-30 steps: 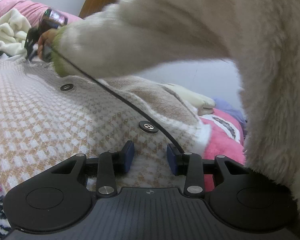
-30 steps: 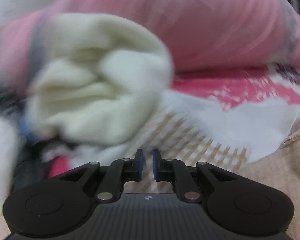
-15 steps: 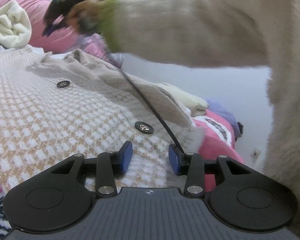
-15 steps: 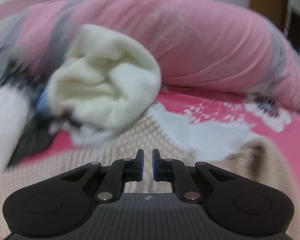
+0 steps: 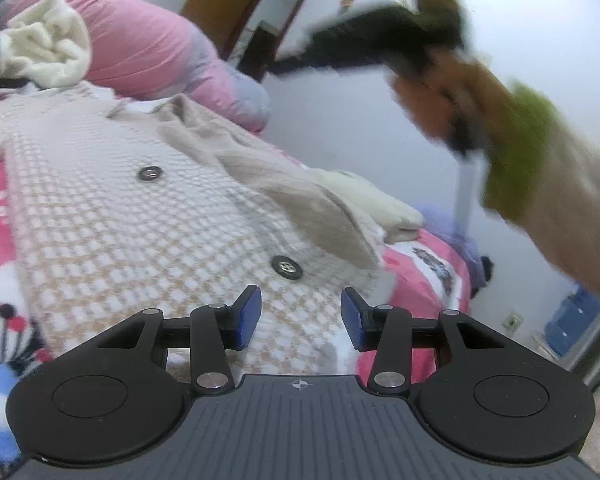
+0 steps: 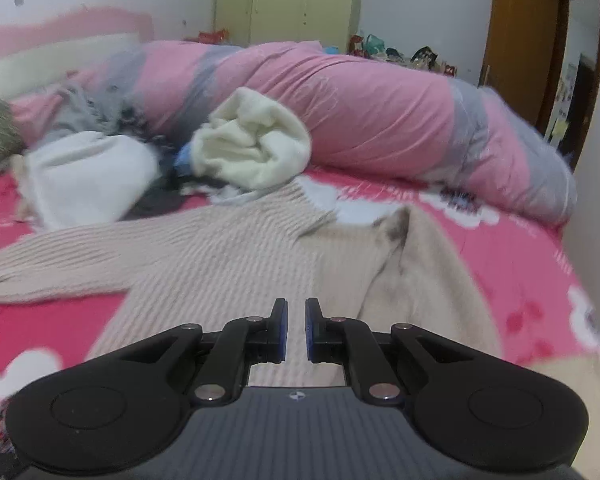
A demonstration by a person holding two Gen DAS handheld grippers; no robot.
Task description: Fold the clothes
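From the left wrist, the left gripper (image 5: 300, 318) hovers low over one checked beige-and-white cardigan (image 5: 112, 236) that lies spread across the pink bed (image 5: 428, 276); its jaws have just been opening and now stand apart with nothing between them, the knit only showing beyond the gap. Two dark buttons show on the cardigan, one (image 5: 287, 267) just ahead of the fingertips and one (image 5: 149, 173) farther up. A plain beige flap is folded over along the cardigan's right side, close to the bed's right edge, where a pale wall begins. At upper right one hand (image 5: 440, 100), blurred, carries the right gripper (image 5: 364, 46) well above the bed, in open air. One cream bundle (image 5: 46, 46) rests against a long pink bolster (image 5: 140, 40) at the far end. From the right wrist, the right gripper (image 6: 296, 330) has its two pads drawn almost together, a thin slit left, gripping nothing. Below it the cardigan (image 6: 228, 256) reaches from the left edge to the beige panel at right, with bare pink sheet (image 6: 512, 256) beyond, up to the wall. The cream bundle (image 6: 256, 144) and one white garment (image 6: 88, 176) lie at the cardigan's far edge, before the bolster (image 6: 380, 112)
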